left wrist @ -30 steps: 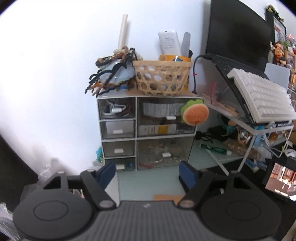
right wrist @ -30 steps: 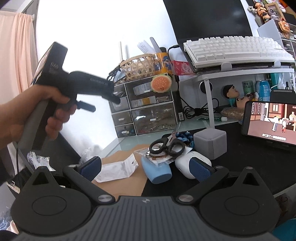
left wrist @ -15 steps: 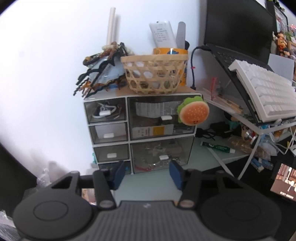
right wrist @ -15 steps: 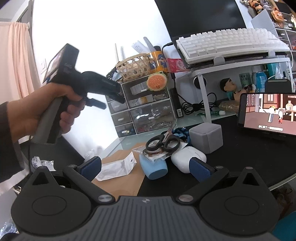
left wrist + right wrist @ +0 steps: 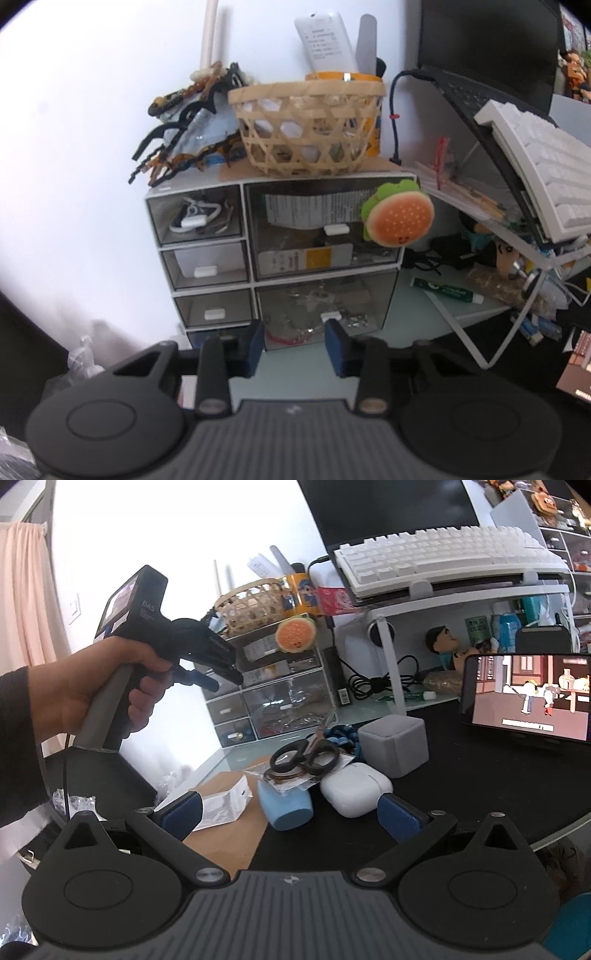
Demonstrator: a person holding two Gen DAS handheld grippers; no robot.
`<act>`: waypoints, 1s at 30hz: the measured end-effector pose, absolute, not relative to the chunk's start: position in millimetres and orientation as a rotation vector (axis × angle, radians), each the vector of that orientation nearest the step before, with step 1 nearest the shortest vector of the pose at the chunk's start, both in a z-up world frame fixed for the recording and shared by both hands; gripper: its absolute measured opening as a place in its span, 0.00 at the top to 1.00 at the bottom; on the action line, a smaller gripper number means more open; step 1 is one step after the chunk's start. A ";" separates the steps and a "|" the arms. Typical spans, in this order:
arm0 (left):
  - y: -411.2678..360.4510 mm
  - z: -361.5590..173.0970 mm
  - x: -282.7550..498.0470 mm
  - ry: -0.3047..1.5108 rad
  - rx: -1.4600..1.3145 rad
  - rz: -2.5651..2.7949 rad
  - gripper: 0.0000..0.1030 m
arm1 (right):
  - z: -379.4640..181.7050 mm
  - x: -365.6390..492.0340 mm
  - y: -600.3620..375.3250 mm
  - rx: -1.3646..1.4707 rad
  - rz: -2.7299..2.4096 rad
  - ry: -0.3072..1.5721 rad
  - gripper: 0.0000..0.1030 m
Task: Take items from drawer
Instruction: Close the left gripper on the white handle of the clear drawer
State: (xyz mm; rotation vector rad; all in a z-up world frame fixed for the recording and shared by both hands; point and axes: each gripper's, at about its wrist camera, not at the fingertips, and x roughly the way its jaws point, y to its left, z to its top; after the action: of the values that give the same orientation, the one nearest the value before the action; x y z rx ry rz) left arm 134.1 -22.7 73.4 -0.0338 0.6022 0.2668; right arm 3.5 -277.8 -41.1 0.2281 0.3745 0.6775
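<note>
The white-framed desktop organiser with smoky clear plastic drawers (image 5: 273, 258) stands at the back edge of the pale glass desk (image 5: 295, 365), against the wall, with a woven bamboo basket (image 5: 306, 125) on its top. Every drawer front that shows sits flush and shut, so the items are inside; the bottom large drawer (image 5: 321, 306) holds a glittering tangle of small things. The left gripper (image 5: 295, 345) hovers low in front of that drawer, its blue-padded fingers (image 5: 255, 347) parted with nothing between them, just below the small white pull tab (image 5: 330, 316). To do this well, it would pay to rise slightly, centre on the tab, pinch it squarely and draw straight out, slowly, since the light organiser may slide or tip with the basket aboard. The right gripper (image 5: 291, 814) waits near the desk's front edge, fingers spread wide and empty, over a light blue cup lying on its side (image 5: 286, 805) and a white earbud case (image 5: 356, 788).
</note>
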 end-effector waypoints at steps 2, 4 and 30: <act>-23.7 70.3 137.3 0.607 -0.032 0.264 0.62 | -41.8 4.4 -279.5 0.233 0.668 0.375 0.00; -25.6 67.4 140.4 0.609 -0.023 0.258 0.62 | -41.9 6.9 -281.0 0.239 0.661 0.377 0.00; -19.2 37.6 177.8 0.628 -0.045 0.269 0.62 | -49.8 20.5 -294.2 0.303 0.663 0.390 0.00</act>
State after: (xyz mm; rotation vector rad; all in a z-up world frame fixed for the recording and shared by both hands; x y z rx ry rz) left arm 177.8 -19.2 37.6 -0.0455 0.6281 0.2686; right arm 20.5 -294.2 -49.8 0.3026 0.3902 0.6630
